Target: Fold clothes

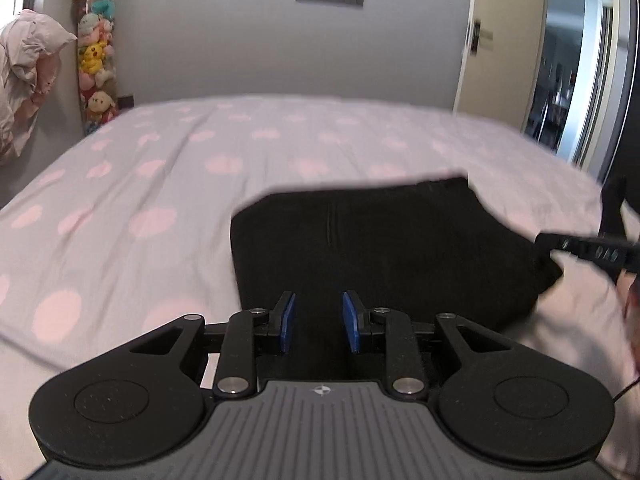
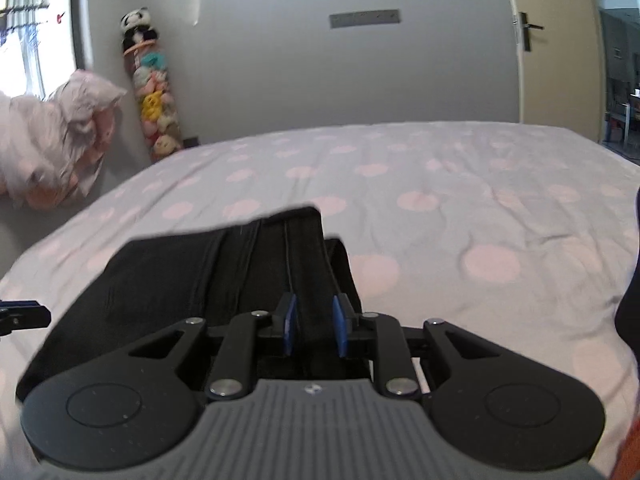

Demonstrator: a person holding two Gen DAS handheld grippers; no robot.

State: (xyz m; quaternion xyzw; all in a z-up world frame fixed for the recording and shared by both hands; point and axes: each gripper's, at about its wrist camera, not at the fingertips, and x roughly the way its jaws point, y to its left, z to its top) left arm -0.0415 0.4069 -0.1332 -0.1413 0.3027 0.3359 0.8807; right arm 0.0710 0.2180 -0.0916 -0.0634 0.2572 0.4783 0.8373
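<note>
Looking along my left tool [image 1: 319, 322], I see its blue pads standing apart with nothing between them, poised over the near edge of the folded black fabric garment [image 1: 384, 248]. That garment lies flat on the bed's pale sheet with pink dots [image 1: 160, 168], towards its near side. My right tool [image 2: 314, 326] is also parted, its pads on either side of a raised strip of the same dark cloth, not pinching it. A column of stuffed toys [image 2: 154, 100] stands in the far corner.

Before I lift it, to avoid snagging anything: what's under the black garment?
The black garment lies on the polka-dot bedsheet. Anything beneath its folds is covered.
</note>
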